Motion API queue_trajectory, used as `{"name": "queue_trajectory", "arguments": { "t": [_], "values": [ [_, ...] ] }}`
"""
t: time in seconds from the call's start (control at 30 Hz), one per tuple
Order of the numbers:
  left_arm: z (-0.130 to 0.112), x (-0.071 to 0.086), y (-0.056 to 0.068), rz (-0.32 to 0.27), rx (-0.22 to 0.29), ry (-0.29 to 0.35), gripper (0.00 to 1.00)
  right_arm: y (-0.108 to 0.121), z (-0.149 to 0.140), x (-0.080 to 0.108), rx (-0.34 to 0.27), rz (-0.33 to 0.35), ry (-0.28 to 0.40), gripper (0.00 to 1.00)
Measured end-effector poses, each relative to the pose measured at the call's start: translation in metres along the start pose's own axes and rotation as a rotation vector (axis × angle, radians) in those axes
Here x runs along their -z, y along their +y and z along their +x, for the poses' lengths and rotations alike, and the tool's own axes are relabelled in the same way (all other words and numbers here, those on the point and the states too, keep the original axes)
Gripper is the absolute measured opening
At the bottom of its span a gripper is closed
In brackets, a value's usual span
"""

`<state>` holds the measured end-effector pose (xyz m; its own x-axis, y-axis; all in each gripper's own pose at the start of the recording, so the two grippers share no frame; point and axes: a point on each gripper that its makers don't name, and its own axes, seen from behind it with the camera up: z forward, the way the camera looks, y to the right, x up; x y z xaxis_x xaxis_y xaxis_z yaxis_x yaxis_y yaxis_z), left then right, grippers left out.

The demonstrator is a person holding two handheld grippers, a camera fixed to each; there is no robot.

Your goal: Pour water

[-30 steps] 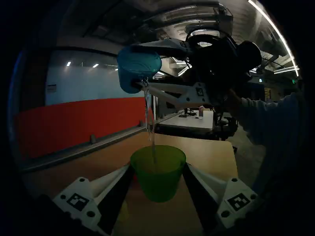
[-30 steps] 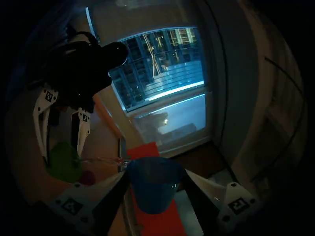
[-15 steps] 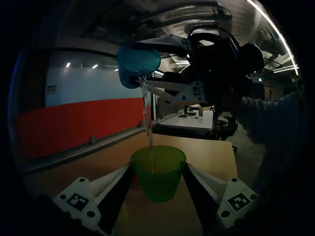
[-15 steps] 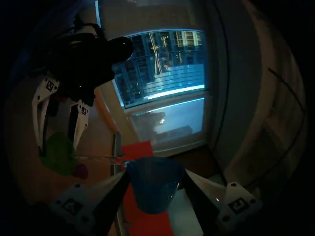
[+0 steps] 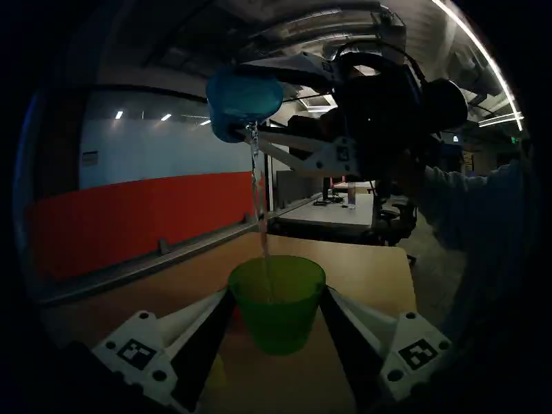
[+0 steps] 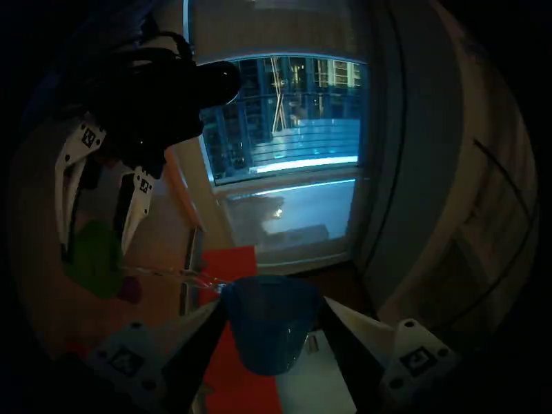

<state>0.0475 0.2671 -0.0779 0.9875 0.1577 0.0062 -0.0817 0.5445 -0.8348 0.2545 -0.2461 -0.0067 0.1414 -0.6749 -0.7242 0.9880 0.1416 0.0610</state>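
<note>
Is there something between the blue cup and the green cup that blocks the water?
Nothing visible does. Water falls freely from the tilted blue cup in the right claw into the green cup in the left claw.

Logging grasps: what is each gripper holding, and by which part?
The left gripper holds the green cup by its sides; the right gripper, the blue cup likewise.

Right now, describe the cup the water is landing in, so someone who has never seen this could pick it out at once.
Start at the wooden table beside the red wall band. Over its near end, the left tongs clamp a translucent green cup, upright and open-topped. Unlike the blue cup tilted high above it, this one is low, green, and receives the stream of water.
</note>
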Motion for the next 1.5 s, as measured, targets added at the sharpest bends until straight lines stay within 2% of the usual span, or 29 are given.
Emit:
{"name": "queue_trajectory", "arguments": {
  "t": [1.0, 1.3, 1.5],
  "values": [
    [-0.001, -0.003, -0.004, 0.001, 0.0, -0.007, 0.85, 0.015, 0.007, -0.004, 0.222, -0.034, -0.008, 0.92],
    [-0.003, -0.006, -0.006, 0.003, 0.004, -0.006, 0.85, 0.013, 0.008, -0.004, 0.297, -0.024, -0.02, 0.92],
    [-0.004, -0.007, -0.008, 0.004, 0.006, -0.007, 0.85, 0.01, 0.012, -0.004, 0.323, -0.021, -0.016, 0.92]
  ]
}}
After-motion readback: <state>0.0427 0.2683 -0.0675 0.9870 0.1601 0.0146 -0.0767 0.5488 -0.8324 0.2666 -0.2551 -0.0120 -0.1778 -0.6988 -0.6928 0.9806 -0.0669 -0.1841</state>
